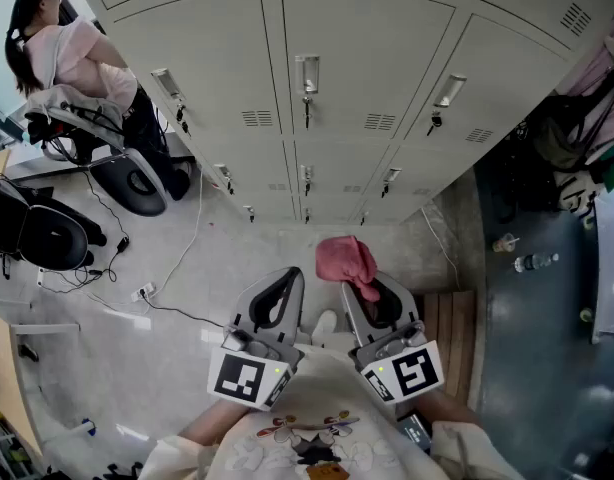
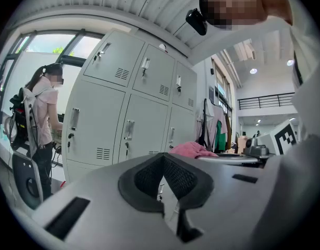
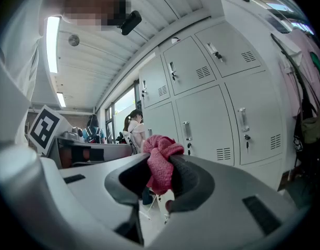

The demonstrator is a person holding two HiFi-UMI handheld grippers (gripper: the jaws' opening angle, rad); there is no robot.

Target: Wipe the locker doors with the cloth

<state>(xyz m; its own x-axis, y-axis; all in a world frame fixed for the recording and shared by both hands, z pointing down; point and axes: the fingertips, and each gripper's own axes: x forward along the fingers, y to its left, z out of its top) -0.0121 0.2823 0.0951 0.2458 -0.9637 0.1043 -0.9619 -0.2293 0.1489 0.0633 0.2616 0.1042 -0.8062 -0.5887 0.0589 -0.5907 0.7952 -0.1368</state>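
- The right gripper (image 1: 375, 300) is clamped on the pink cloth (image 1: 347, 260). In the right gripper view the cloth (image 3: 160, 163) is seen pinched between the two dark pads, with a bunched end standing above the jaw tips.
- The left gripper (image 1: 274, 303) is held just beside it. Its jaws are pressed together at the tips and nothing is caught between them, as the left gripper view (image 2: 162, 177) shows.
- Both grippers are held low and close to the person's body, over the pale floor (image 1: 187, 298).
- The grey locker doors (image 1: 372, 58) stand ahead, well apart from the cloth. No contact between cloth and metal is seen in any view.
- A second person (image 1: 82, 63) is seated at the far left, beside the locker bank.
- Progress is judged to be at the very start: the cloth is in hand, but no streaks or damp patches can be made out on any door. Wiping of every door appears to be left, and the cloth must first be brought up to a door face.
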